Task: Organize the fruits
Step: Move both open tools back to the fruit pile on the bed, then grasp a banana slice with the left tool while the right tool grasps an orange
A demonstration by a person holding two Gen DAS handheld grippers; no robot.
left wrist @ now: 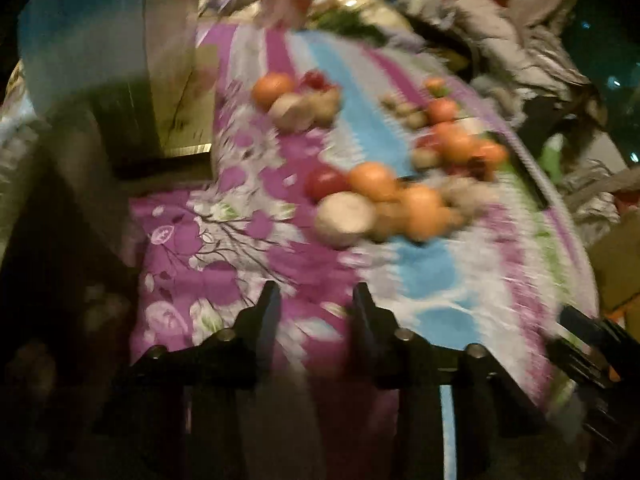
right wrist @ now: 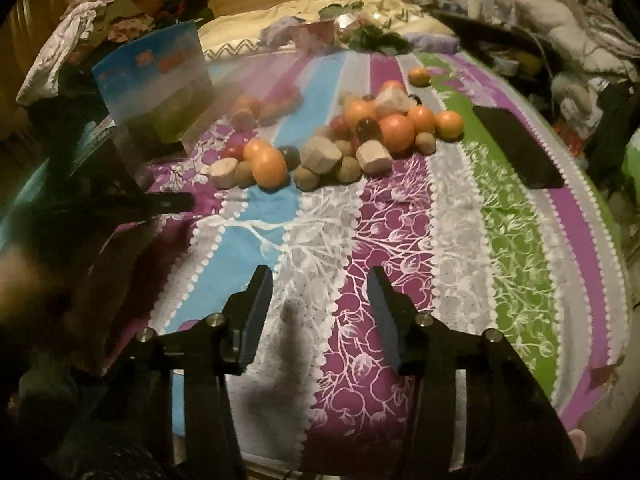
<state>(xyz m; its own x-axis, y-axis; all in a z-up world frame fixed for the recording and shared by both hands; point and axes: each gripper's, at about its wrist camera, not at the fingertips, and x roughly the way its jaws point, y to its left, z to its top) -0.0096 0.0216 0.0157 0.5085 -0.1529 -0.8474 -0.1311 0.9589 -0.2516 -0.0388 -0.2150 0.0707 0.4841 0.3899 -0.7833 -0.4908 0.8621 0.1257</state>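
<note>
The fruits lay in loose heaps on the bedspread, toward the middle of the bed and nearer its head than its foot. An orange sat at the front of the left heap, touching pale tan pieces; a lone orange lay apart, closer to the head. A box stood at the bed's left edge, and a dark phone lay near the right edge. The left gripper hung over the foot with its jaws apart and nothing between them; its view was blurred. The right gripper was spread wide, empty, also above the foot.
</note>
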